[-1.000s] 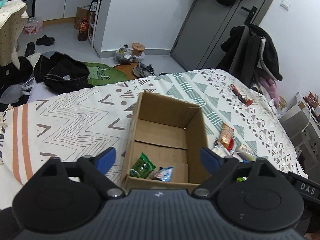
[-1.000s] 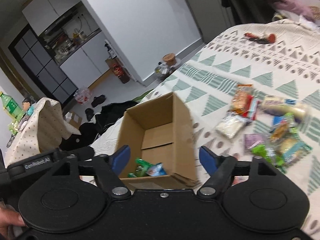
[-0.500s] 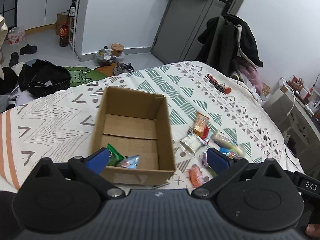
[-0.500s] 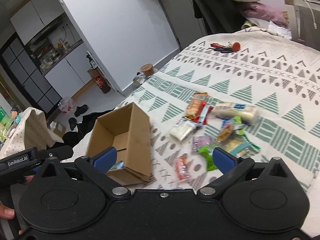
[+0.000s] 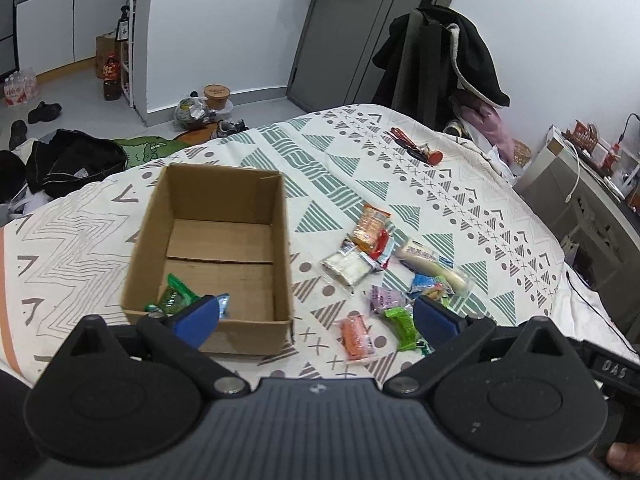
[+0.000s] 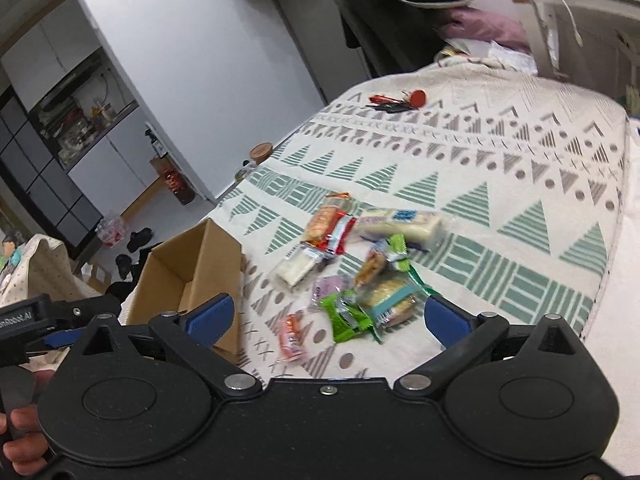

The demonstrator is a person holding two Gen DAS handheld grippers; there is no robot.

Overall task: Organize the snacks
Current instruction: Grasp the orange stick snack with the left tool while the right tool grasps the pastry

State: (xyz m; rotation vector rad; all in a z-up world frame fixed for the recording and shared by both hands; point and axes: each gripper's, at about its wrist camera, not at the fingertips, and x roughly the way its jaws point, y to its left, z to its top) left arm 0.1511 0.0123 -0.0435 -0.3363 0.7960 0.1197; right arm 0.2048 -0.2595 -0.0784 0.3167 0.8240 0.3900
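We have swung both grippers, left gripper (image 5: 316, 314) and right gripper (image 6: 330, 316), spread wide and empty, from the open brown cardboard box (image 5: 216, 240) toward the loose wrapped snacks (image 6: 352, 264) on the patterned bed (image 6: 500, 184), ready for another pick.
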